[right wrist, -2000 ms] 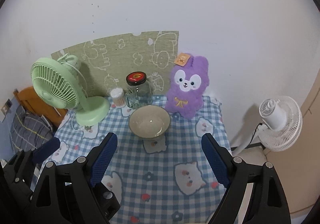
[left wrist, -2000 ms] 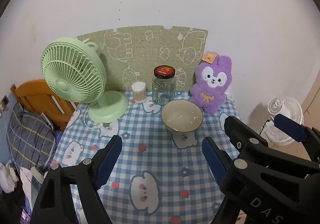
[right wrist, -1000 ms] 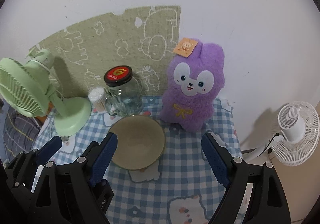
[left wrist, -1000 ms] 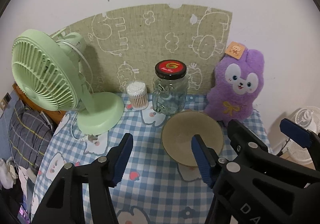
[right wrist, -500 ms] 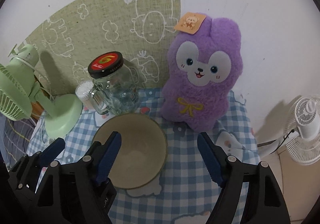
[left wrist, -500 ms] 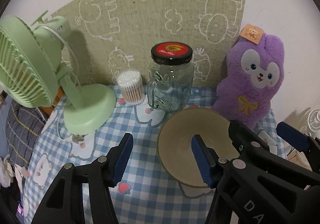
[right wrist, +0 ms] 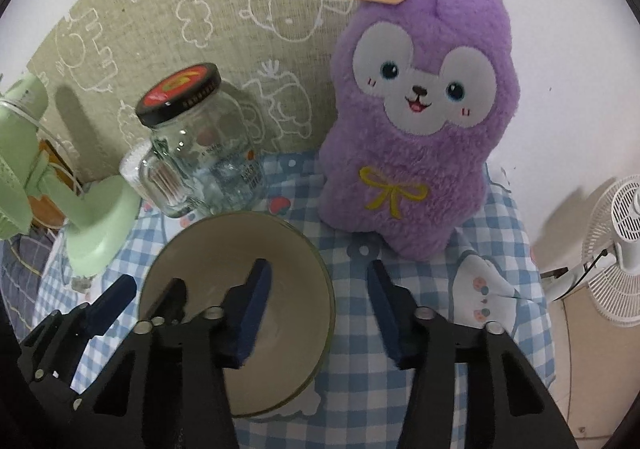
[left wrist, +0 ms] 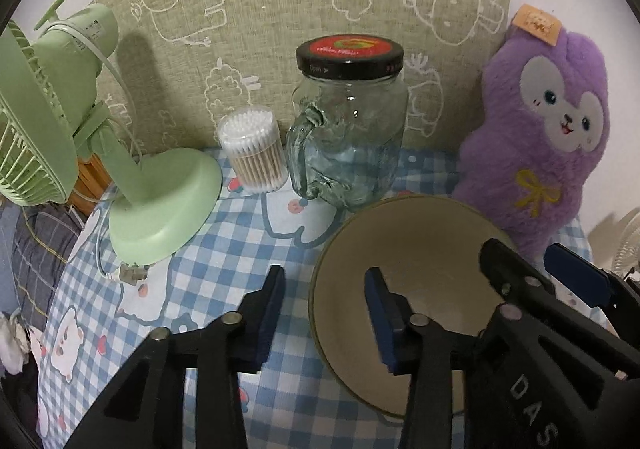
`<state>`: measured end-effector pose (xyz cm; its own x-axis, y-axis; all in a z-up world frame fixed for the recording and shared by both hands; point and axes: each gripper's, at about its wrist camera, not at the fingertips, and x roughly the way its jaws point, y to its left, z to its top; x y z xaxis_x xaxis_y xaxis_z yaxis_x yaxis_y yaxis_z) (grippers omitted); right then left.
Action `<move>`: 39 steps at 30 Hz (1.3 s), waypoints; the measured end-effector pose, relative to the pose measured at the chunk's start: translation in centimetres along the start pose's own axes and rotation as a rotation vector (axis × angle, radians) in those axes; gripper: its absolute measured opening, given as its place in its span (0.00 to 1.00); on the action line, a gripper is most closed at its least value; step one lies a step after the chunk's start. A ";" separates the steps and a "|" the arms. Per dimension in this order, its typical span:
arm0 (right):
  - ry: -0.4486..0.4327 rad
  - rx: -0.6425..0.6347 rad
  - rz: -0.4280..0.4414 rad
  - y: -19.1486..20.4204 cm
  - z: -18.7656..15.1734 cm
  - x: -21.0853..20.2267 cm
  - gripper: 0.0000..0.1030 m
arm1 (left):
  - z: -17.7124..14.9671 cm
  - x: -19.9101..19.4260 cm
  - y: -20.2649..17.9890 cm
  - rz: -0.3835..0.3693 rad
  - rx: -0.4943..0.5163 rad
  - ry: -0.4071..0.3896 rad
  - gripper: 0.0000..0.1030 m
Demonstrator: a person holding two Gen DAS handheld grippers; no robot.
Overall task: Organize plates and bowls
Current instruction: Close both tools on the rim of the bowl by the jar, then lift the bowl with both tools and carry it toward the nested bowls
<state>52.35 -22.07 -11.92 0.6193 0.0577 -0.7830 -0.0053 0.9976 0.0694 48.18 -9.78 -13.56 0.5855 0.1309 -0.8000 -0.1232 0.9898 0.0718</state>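
Observation:
A beige bowl (left wrist: 420,241) (right wrist: 224,249) stands upright on the blue checked tablecloth (left wrist: 208,281). My left gripper (left wrist: 325,303) straddles the bowl's left rim, one finger outside on the cloth side and one inside the bowl; its jaws are closing and the pads stand apart from the rim. My right gripper (right wrist: 320,291) straddles the right rim the same way, jaws closing, pads clear of the wall. Each gripper shows in the other's view: the right gripper (left wrist: 548,269) at the bowl's far side, the left gripper (right wrist: 148,295) at the lower left.
Just behind the bowl are a glass jar with a black lid (left wrist: 348,129) and a tub of cotton swabs (left wrist: 256,153). A green fan (left wrist: 160,201) stands at left, a purple plush toy (right wrist: 416,121) at right. A white fan (right wrist: 616,249) sits on the floor beyond the table's right edge.
Both grippers have come down and closer to the bowl. Their jaws have narrowed, and each now has the bowl's rim between its fingers.

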 end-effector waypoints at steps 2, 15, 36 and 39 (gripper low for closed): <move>0.002 0.002 -0.001 -0.1 -0.1 0.4 0.43 | -0.1 0.3 0.0 -0.001 0.001 0.009 0.33; 0.026 0.016 0.033 -0.3 -0.1 1.7 0.18 | -0.4 1.2 0.1 0.001 -0.003 0.010 0.15; 0.049 0.028 0.026 -0.1 -0.2 1.8 0.18 | -0.4 1.1 0.2 0.000 0.009 0.022 0.14; 0.043 0.036 0.027 -0.1 -0.1 1.0 0.18 | -0.4 0.8 0.3 -0.001 0.007 0.020 0.14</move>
<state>52.88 -22.14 -12.75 0.5852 0.0867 -0.8063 0.0072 0.9937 0.1122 48.28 -9.42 -14.38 0.5696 0.1287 -0.8117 -0.1168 0.9903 0.0751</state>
